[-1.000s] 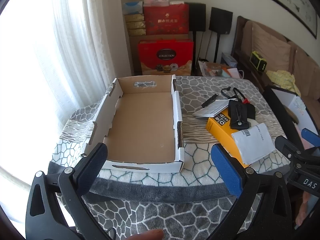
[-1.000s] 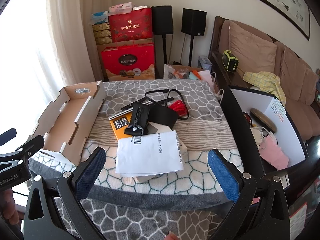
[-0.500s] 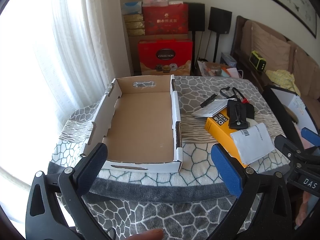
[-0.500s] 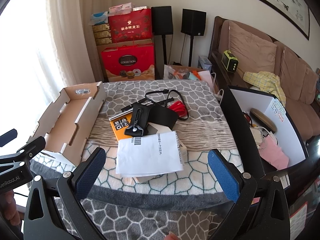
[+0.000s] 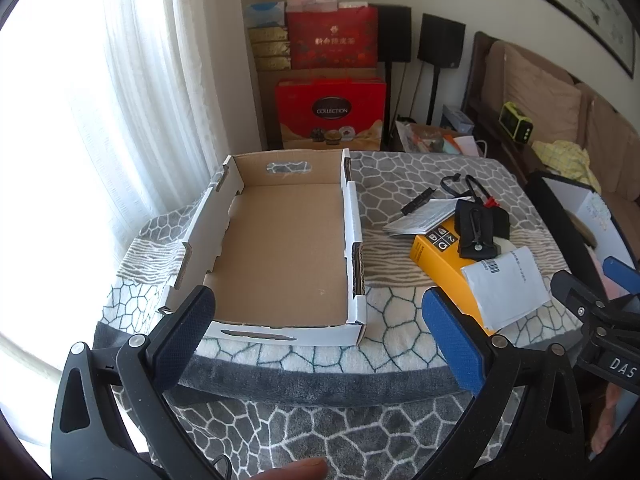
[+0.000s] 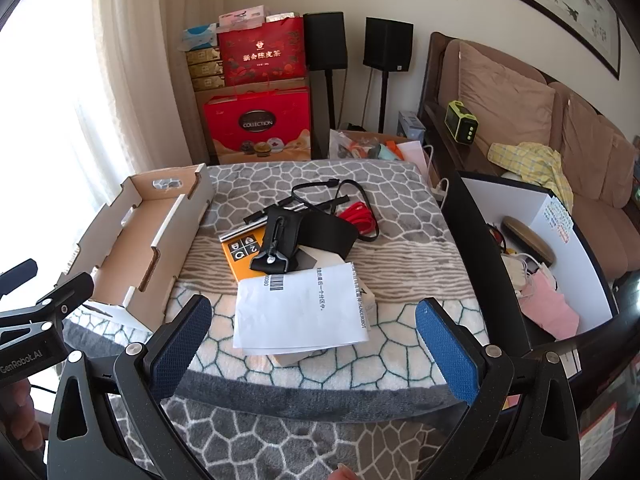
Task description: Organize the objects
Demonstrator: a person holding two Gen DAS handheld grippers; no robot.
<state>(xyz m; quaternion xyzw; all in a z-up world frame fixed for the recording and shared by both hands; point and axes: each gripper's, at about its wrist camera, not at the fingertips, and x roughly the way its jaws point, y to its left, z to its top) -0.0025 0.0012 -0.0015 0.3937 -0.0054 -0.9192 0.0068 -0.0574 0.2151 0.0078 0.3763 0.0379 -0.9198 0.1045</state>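
Observation:
An empty open cardboard tray [image 5: 288, 248] lies on the left of the blanket-covered table; it also shows in the right wrist view [image 6: 132, 248]. To its right is a pile: a white paper sheet [image 6: 300, 312], a yellow box [image 6: 240, 252], a black pouch [image 6: 276, 244], black straps and a red cable [image 6: 360, 216]. The pile shows in the left wrist view too, with the yellow box [image 5: 444, 264] and paper [image 5: 508, 284]. My left gripper [image 5: 318, 340] is open and empty before the tray's near wall. My right gripper [image 6: 314, 344] is open and empty before the paper.
A patterned grey and white blanket [image 6: 380, 184] covers the table. Red gift boxes [image 6: 260, 124] and two black speakers [image 6: 388, 44] stand at the back wall. A sofa [image 6: 520, 108] and an open white box of clutter [image 6: 540, 264] are to the right.
Both grippers have barely moved; the left wrist view has shifted very slightly. Nothing was grasped or released.

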